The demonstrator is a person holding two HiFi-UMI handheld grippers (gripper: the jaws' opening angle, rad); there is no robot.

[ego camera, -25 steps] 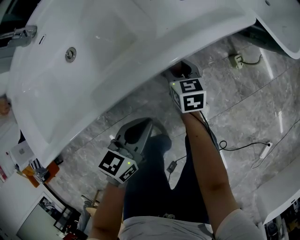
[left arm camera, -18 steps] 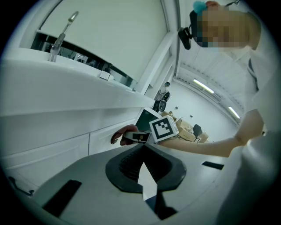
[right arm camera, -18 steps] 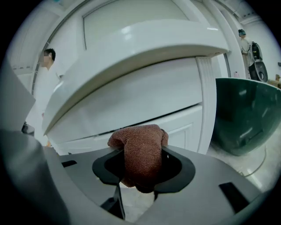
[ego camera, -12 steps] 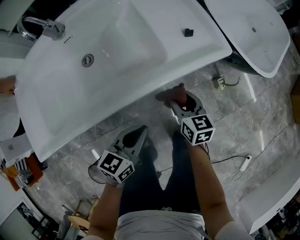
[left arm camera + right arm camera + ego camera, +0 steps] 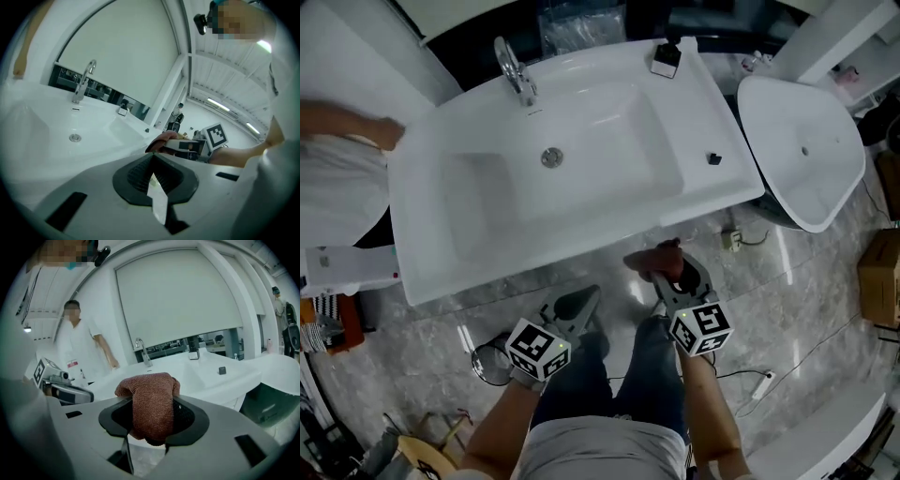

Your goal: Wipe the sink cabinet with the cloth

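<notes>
Cloth (image 5: pixel 151 408), reddish-brown terry, is clamped in the right claw (image 5: pixel 666 270), bunched up and spilling over the top of the pads. In the head view it sits at lower middle of the frame, just below the front edge of the white sink (image 5: pixel 441 220); contact with that edge can't be confirmed. Right claw points up-frame toward the sink, marker cube nearest the camera.

Left claw (image 5: pixel 579 305) is at lower left-centre, over the grey marble floor (image 5: pixel 787 309), a little apart from the sink edge. Its jaws are drawn together to a thin slit with nothing between them (left gripper view shows only a sliver of floor through the gap).

Sink fills the upper middle of the head view: chrome faucet (image 5: pixel 514 67) at the back, drain (image 5: pixel 550 157) in the centre of the bowl, small black item (image 5: pixel 714 158) on the right rim. A second white basin (image 5: pixel 806 159) stands at upper right, separate from the sink. Cardboard box (image 5: pixel 881 277) at the right edge. Another person's arm (image 5: pixel 347 125) enters from the upper left, hand near the sink's back left corner.
</notes>
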